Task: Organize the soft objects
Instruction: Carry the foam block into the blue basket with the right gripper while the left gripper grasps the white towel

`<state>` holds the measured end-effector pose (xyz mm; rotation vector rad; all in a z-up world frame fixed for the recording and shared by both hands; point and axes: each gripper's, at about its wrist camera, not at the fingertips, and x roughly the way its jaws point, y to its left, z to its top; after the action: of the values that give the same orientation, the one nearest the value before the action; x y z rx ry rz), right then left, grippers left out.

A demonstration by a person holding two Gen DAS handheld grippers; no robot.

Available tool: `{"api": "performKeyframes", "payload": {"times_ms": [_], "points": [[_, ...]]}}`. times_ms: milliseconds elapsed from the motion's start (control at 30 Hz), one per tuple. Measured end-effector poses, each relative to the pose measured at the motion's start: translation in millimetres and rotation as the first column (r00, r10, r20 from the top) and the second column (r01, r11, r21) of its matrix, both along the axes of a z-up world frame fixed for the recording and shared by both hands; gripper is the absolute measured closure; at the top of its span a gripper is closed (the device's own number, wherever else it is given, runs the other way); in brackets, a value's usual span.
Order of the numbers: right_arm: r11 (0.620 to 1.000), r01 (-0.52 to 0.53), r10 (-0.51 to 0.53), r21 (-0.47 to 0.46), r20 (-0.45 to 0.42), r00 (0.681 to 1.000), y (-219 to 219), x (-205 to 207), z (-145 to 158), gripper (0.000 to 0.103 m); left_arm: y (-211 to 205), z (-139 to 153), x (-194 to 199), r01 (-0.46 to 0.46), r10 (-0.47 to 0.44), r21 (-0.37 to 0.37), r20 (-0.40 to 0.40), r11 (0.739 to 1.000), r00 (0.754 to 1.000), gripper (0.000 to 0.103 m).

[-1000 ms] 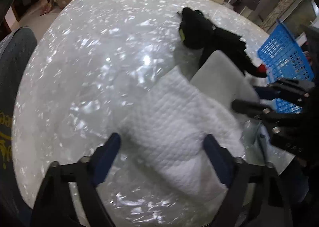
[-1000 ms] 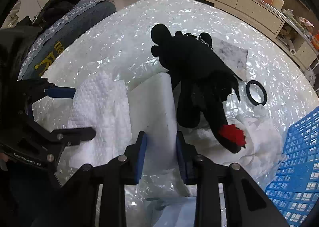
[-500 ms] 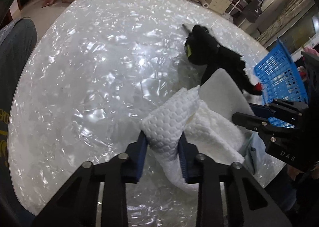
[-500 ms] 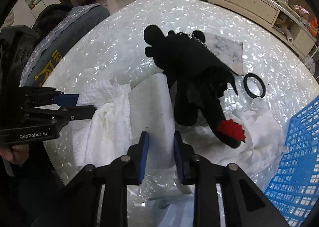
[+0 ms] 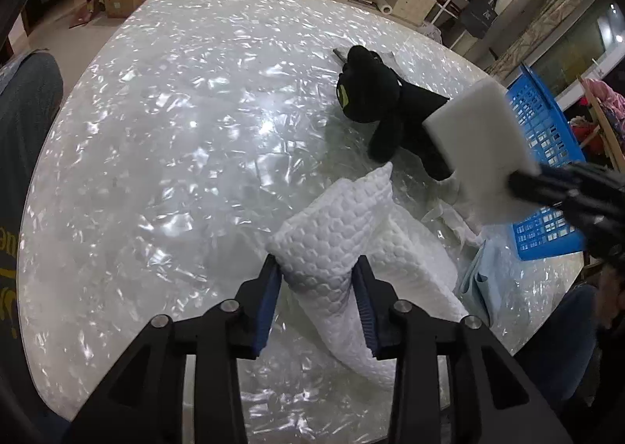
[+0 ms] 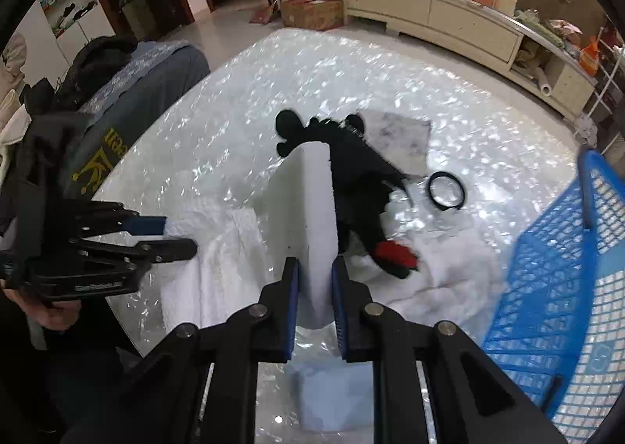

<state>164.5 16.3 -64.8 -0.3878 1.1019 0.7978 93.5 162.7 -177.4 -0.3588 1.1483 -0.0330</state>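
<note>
Bright indoor light glares off my round, glossy pearl-white table [image 5: 175, 139]. Fisheye bending darkens every corner. My right black two-finger gripper [image 5: 523, 180] and blue plastic basket [image 6: 554, 268] look motion-blurred.

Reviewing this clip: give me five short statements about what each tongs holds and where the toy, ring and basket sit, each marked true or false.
1. The left tongs are shut on the quilted cloth. True.
2. The right tongs are open and hold nothing. False: they are shut on the white foam block.
3. The black plush toy lies in the blue basket. False: it lies on the table, outside the basket.
4. A black ring lies on the table beside the toy. True.
5. The foam block is lying flat on the table. False: the left view shows it lifted clear of the table.
</note>
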Motion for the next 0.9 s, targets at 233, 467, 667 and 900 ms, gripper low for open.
{"api": "performKeyframes", "payload": {"times_ms": [233,467,667,900], "points": [[0.997,0.065,-0.066,0.042,0.032,0.997,-27,9,31,0.088,1,-12,9,0.006,-0.005,0.006,-0.029,1.0,1.0,0.065],[0.985,0.159,-0.164,0.063,0.081,0.983,-68,23,62,0.088,2,-15,13,0.008,-0.007,0.046,-0.012,0.999,1.0,0.041],[0.948,0.311,-0.317,0.07,0.101,0.943,-125,43,72,0.088,-1,-18,21,0.026,-0.025,0.119,-0.017,0.992,1.0,0.023],[0.902,0.432,-0.433,0.019,0.04,0.901,-171,54,51,0.086,-7,-15,37,0.095,-0.088,0.115,-0.063,0.989,0.994,0.039]]}}
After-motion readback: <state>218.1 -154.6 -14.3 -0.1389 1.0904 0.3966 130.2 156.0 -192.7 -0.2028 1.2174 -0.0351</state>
